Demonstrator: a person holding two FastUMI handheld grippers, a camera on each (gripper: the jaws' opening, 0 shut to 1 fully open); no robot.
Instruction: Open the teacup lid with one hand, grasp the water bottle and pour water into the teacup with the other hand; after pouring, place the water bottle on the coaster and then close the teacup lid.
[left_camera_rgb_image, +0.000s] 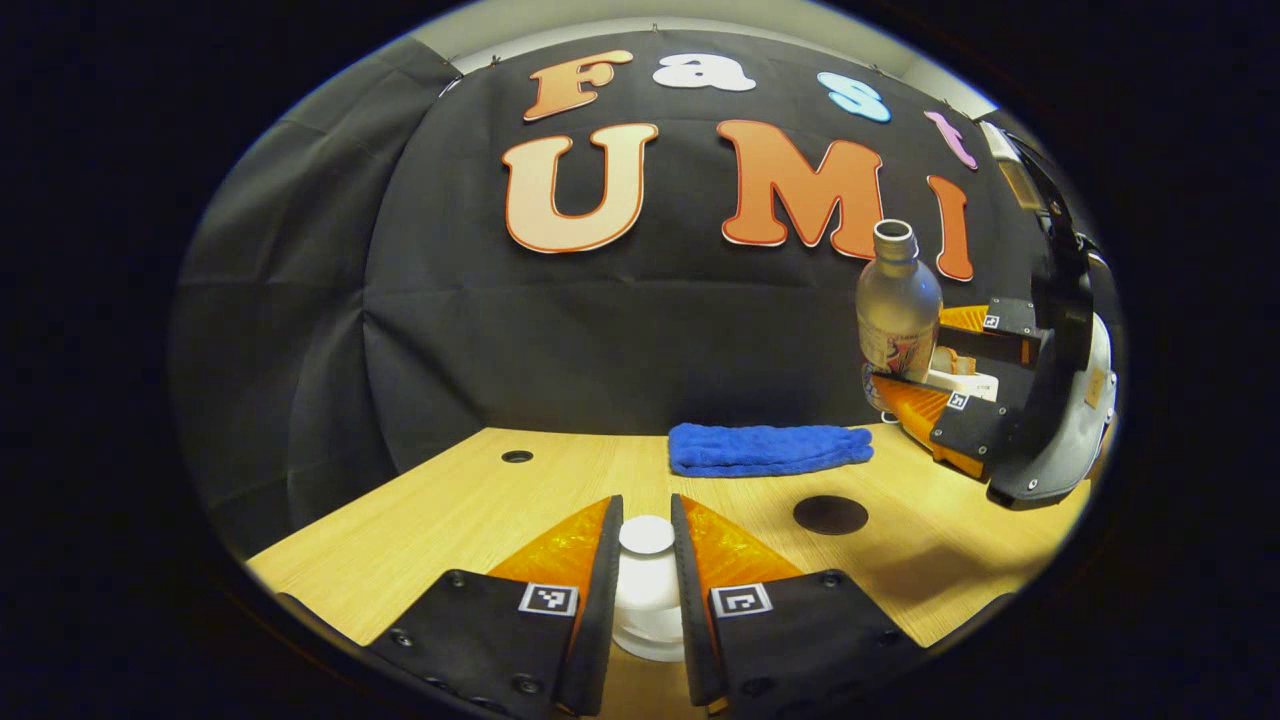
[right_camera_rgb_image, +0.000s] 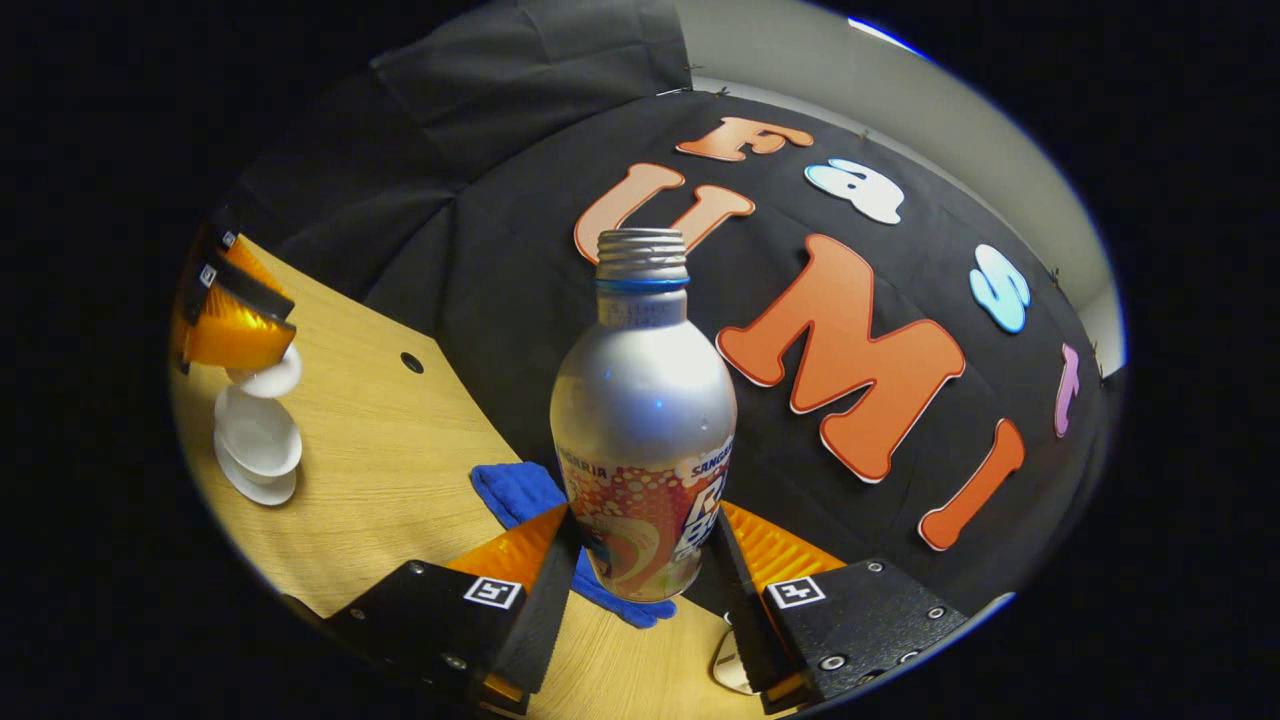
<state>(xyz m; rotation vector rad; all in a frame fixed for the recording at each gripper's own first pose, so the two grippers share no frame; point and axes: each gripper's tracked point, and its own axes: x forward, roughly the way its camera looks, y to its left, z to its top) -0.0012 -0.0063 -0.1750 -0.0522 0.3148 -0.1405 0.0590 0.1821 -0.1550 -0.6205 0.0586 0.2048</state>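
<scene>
Left to right, left gripper view: the wooden surface (left_camera_rgb_image: 420, 510) fills the lower frame, with a small dark hole (left_camera_rgb_image: 517, 456) at its far left edge. At bottom centre the left hand-held gripper (left_camera_rgb_image: 646, 590) is closed narrowly on the white lid (left_camera_rgb_image: 647, 580), both fingers pressing its sides; the knob on top shows between the fingers. Beyond it, right of centre, a folded blue cloth (left_camera_rgb_image: 768, 448) lies at the back of the surface, and nearer, just right of the gripper, sits the dark round coaster (left_camera_rgb_image: 830, 514). At right the bottle (left_camera_rgb_image: 897, 300), uncapped and upright, is held above the surface by the right hand-held gripper (left_camera_rgb_image: 925, 375).

Right gripper view, which is tilted: at far left the left hand-held gripper (right_camera_rgb_image: 262, 365) holds the lid (right_camera_rgb_image: 272, 378) just above the open white teacup (right_camera_rgb_image: 258, 432), which stands on its saucer (right_camera_rgb_image: 262, 485) on the surface (right_camera_rgb_image: 400, 470). The hole (right_camera_rgb_image: 411, 361) lies right of the cup. At centre the bottle (right_camera_rgb_image: 643, 430), silver above and with a printed label below, stands between the fingers of the right hand-held gripper (right_camera_rgb_image: 645, 560), which presses on its lower body from both sides. The cloth (right_camera_rgb_image: 520, 495) shows behind the bottle's base. Whether the bottle holds water cannot be told.
</scene>
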